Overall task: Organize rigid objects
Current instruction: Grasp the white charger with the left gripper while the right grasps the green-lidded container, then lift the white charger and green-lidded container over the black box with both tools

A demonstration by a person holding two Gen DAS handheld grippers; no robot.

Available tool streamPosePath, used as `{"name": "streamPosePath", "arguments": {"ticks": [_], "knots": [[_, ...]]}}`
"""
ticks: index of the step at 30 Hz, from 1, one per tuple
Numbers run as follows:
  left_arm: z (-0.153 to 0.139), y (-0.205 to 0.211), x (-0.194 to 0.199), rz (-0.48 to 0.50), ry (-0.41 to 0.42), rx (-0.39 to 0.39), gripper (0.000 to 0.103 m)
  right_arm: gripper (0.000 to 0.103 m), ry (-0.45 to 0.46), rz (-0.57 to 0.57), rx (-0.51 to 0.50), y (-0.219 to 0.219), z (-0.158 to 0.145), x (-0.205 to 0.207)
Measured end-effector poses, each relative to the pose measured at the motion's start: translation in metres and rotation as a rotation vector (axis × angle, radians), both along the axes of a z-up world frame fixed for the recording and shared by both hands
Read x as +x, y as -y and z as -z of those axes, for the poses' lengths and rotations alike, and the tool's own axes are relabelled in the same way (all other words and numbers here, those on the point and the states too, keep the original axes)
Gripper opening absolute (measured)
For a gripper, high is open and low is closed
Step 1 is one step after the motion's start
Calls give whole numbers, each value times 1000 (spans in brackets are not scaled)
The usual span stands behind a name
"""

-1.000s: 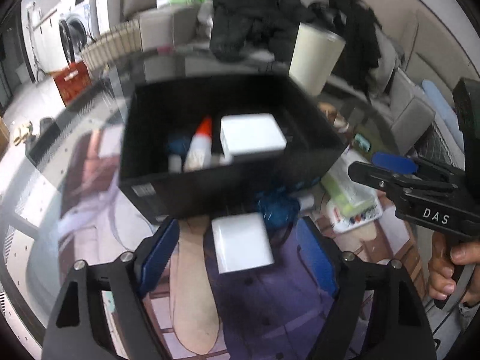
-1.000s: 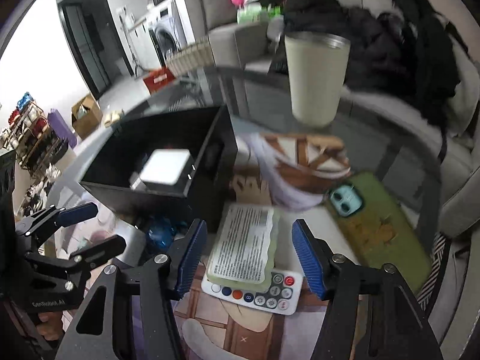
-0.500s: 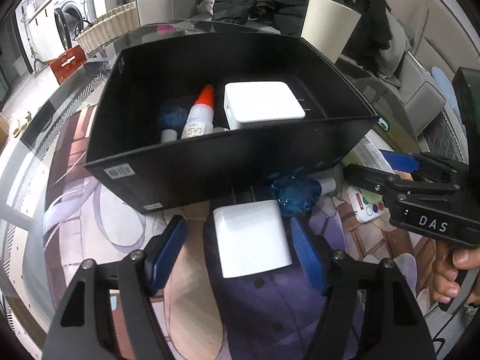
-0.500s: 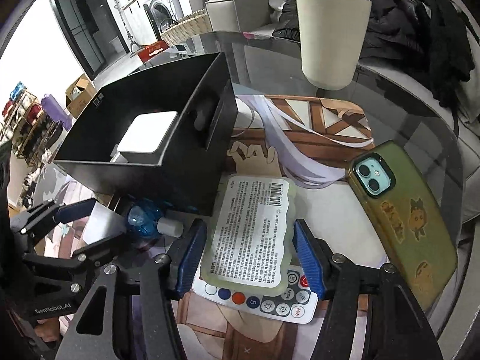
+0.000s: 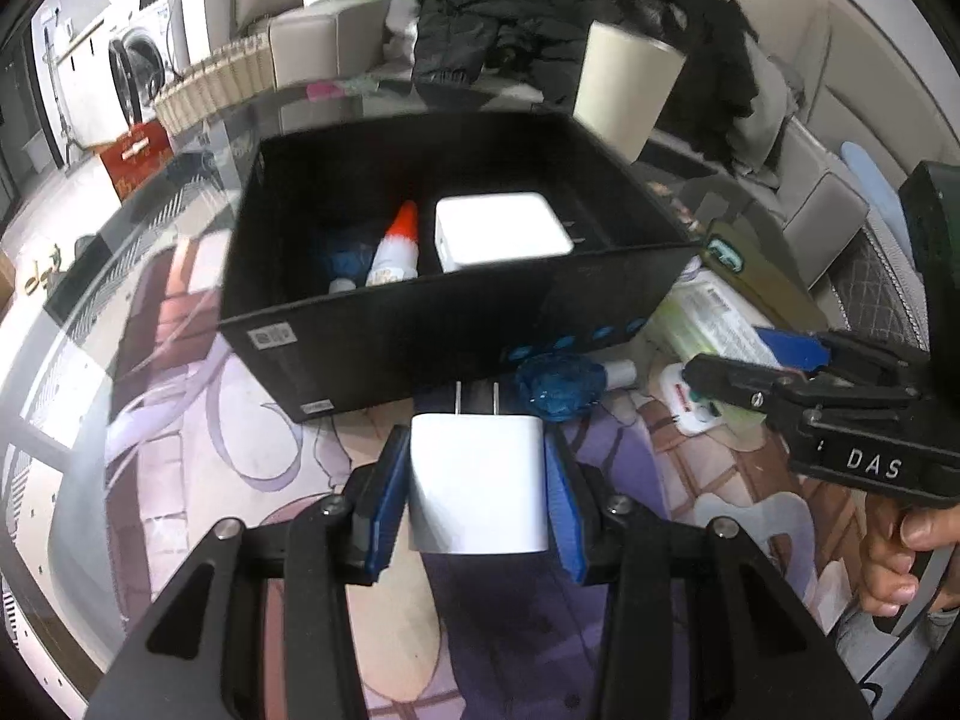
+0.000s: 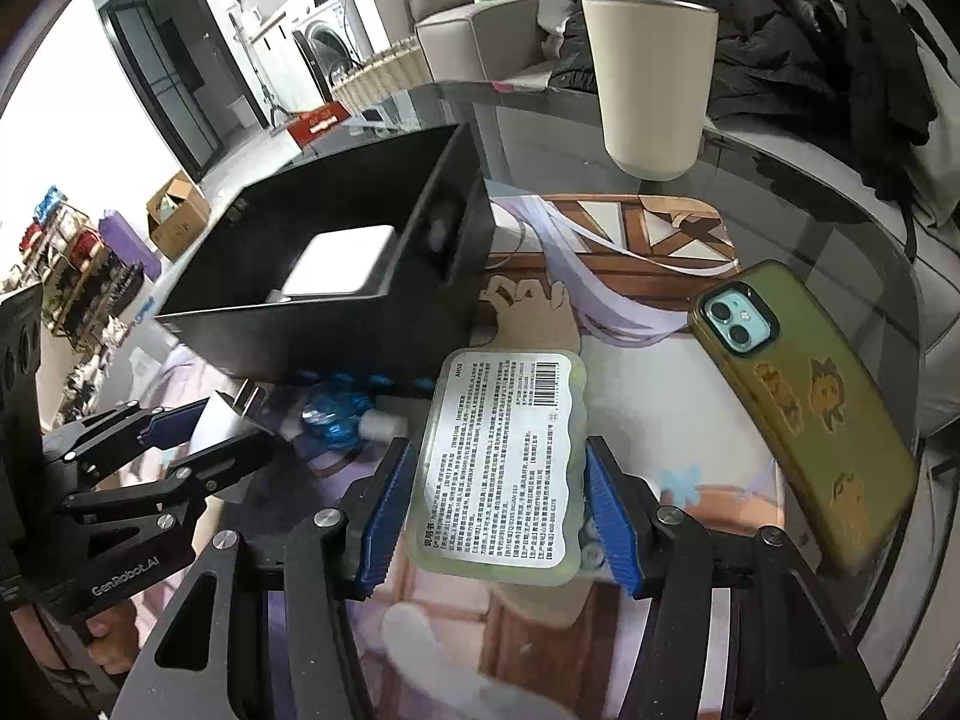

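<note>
My left gripper (image 5: 477,450) is closing, and its blue pads press both sides of a white plug charger (image 5: 480,480) lying just in front of the black box (image 5: 420,324). My right gripper (image 6: 498,456) is also closing. Its pads touch both edges of a flat pale green package (image 6: 504,456) with a printed label, which lies over a white remote (image 5: 681,402). Inside the box are a second white charger (image 5: 501,228), an orange-capped glue bottle (image 5: 396,246) and a blue item (image 5: 345,255). A blue crinkled bottle (image 5: 558,384) lies against the box's front wall.
A phone in an olive case (image 6: 804,408) lies to the right on the printed mat. A beige cup (image 6: 651,78) stands on the glass table behind the box. A sofa with dark clothes is beyond the table edge. A hand (image 5: 900,546) holds the right gripper.
The left jaws have narrowed from wide apart onto the white charger. The right gripper has come down around the green package, and its jaws have drawn in a little.
</note>
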State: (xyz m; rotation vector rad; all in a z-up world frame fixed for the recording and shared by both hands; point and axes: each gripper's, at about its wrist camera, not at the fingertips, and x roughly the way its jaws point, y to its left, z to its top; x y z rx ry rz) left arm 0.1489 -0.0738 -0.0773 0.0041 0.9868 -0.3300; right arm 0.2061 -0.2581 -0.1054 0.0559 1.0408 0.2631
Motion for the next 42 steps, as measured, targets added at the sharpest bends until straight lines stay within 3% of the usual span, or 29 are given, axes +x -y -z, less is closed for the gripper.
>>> {"name": "streamPosePath", "arguments": {"ticks": [10, 24, 30, 42], "knots": [[-41, -15, -33, -5, 198, -14, 41, 56, 99, -9, 31, -16, -27, -42], [-81, -34, -69, -53, 455, -24, 41, 56, 504, -94, -59, -51, -89, -109], [-92, -49, -80, -99, 527, -49, 41, 56, 633, -128, -64, -64, -102, -134], [-105, -65, -84, -141, 587, -86, 41, 56, 683, -119, -33, -69, -117, -136]]}}
